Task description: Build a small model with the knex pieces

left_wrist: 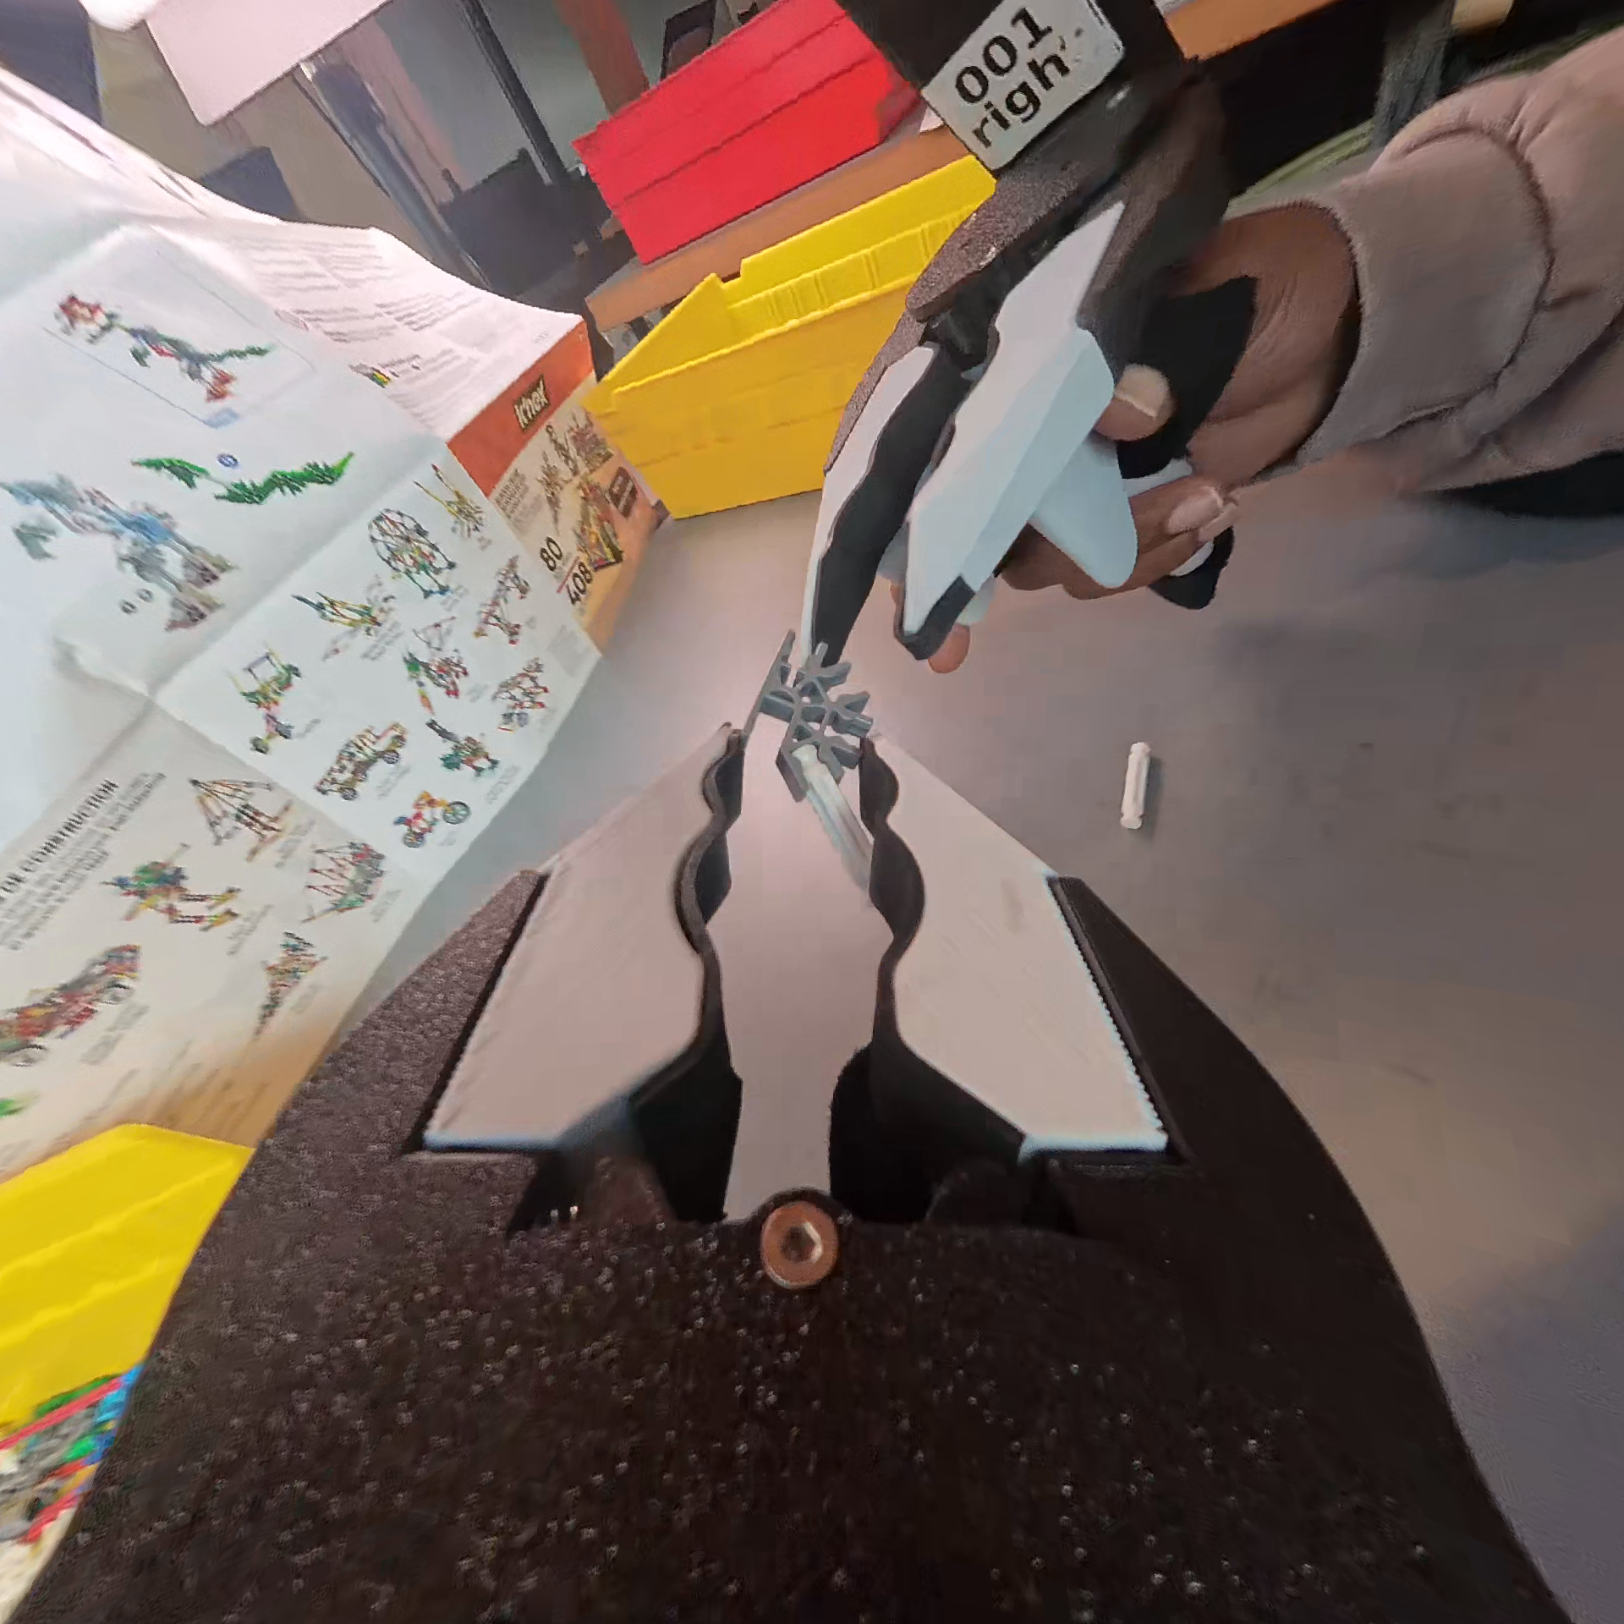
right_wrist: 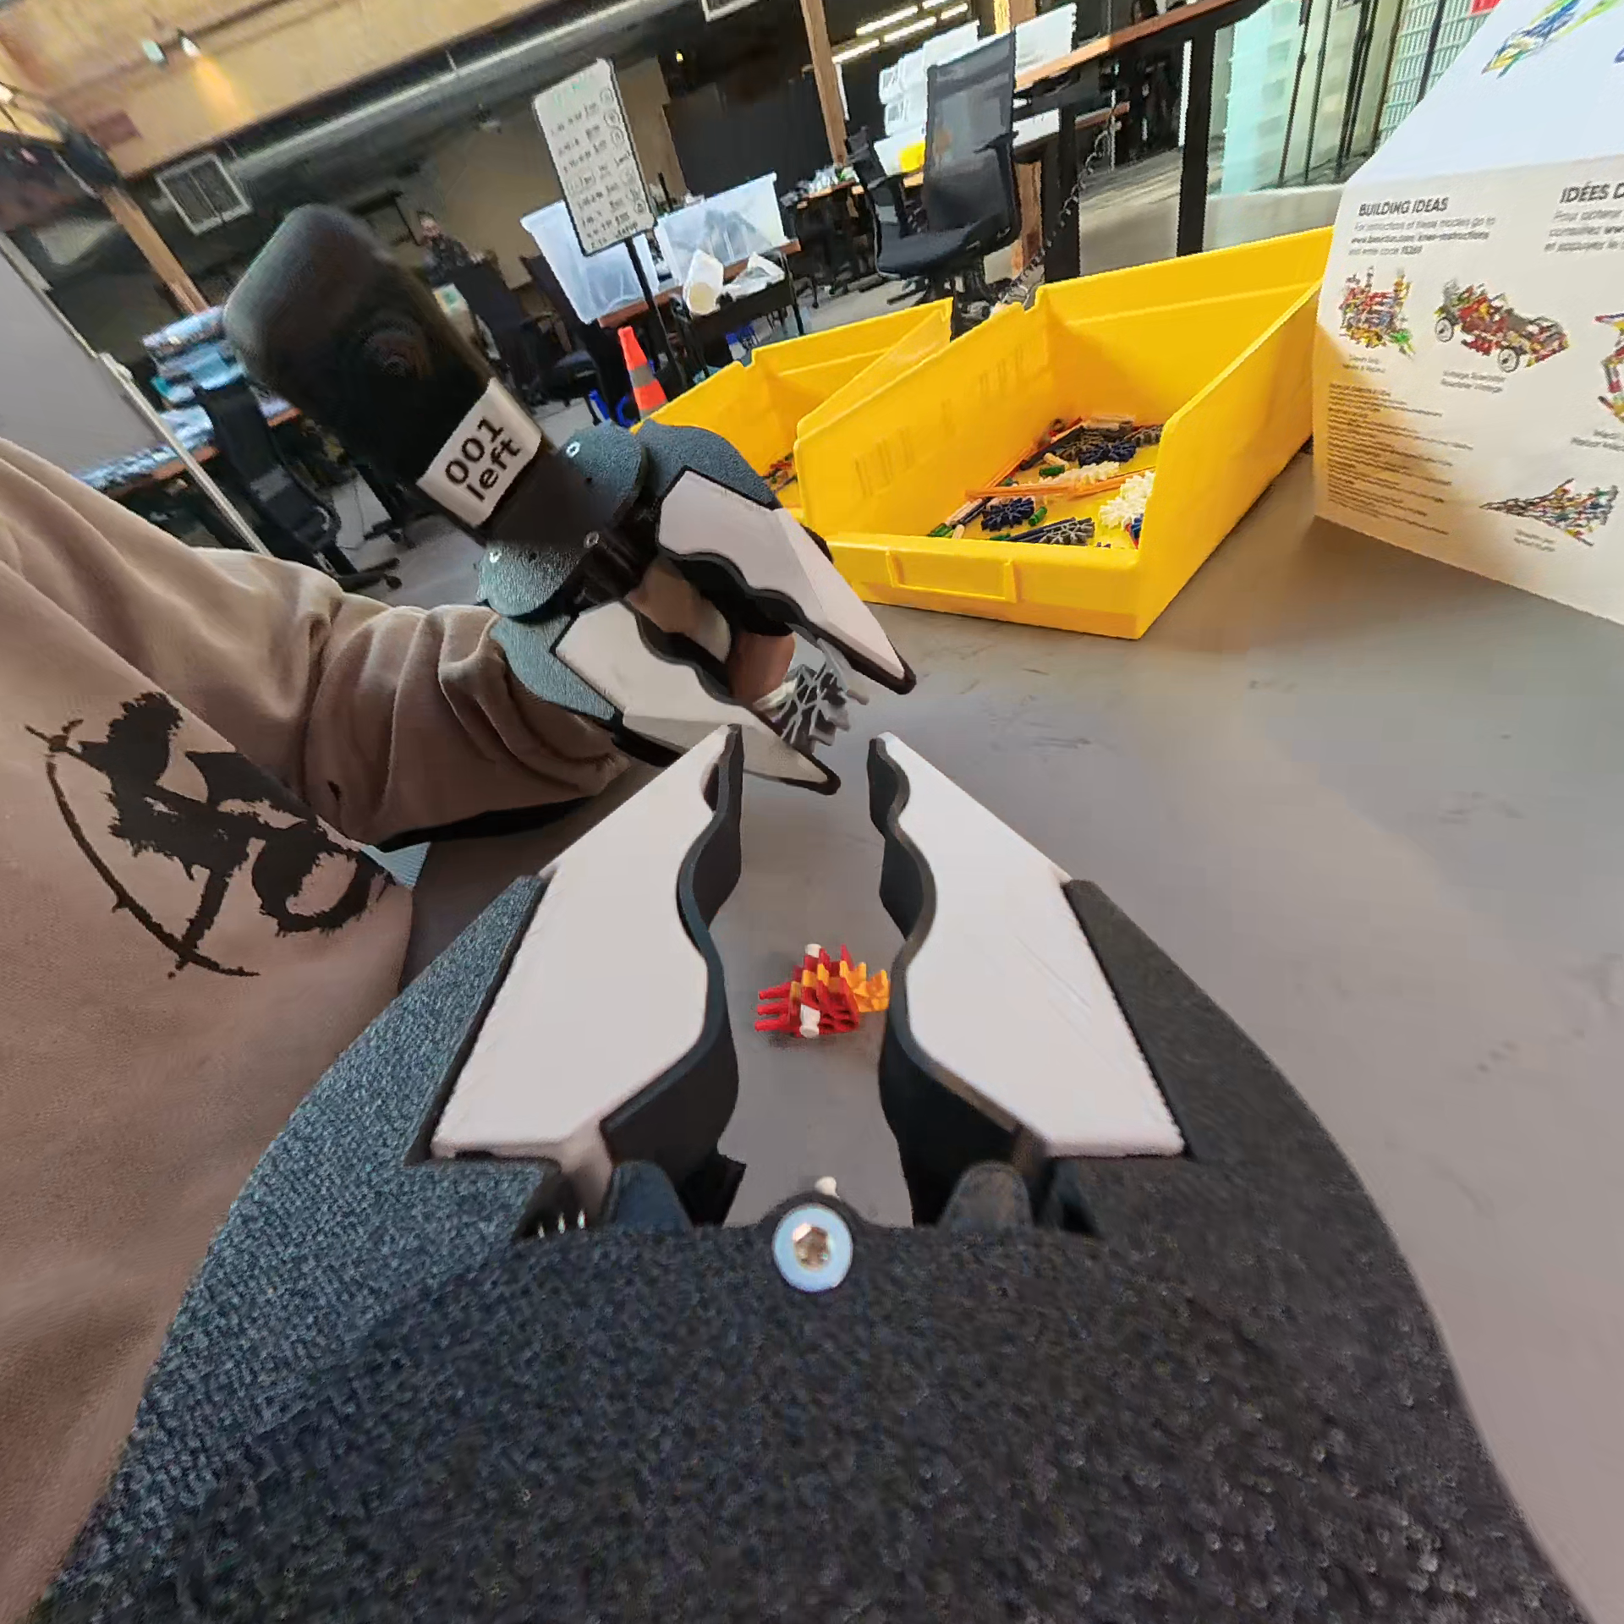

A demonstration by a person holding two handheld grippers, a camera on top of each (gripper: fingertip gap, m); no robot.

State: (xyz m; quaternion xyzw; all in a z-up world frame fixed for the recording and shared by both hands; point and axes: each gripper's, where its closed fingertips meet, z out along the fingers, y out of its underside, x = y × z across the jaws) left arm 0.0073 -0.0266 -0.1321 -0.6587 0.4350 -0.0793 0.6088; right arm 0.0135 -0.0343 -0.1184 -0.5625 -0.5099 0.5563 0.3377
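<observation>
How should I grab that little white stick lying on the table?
Pinch the white stick at its plain middle, coming straight down from above with fingers across its thin sides. It lies flat and alone on the table, and its ends look knobby.

A grey bench [right_wrist: 1274, 835] runs out into a big open workshop. Behind it stand black office chairs [right_wrist: 962, 189], long wooden desks [right_wrist: 1098, 53] on dark legs, and clear plastic tubs [right_wrist: 606, 246]. A whiteboard [right_wrist: 593, 158] sits on a stand, with an orange traffic cone [right_wrist: 643, 373] near its foot. Ducting runs under the ceiling, and daylight comes through tall glazing [right_wrist: 1318, 97] at the far right.
</observation>
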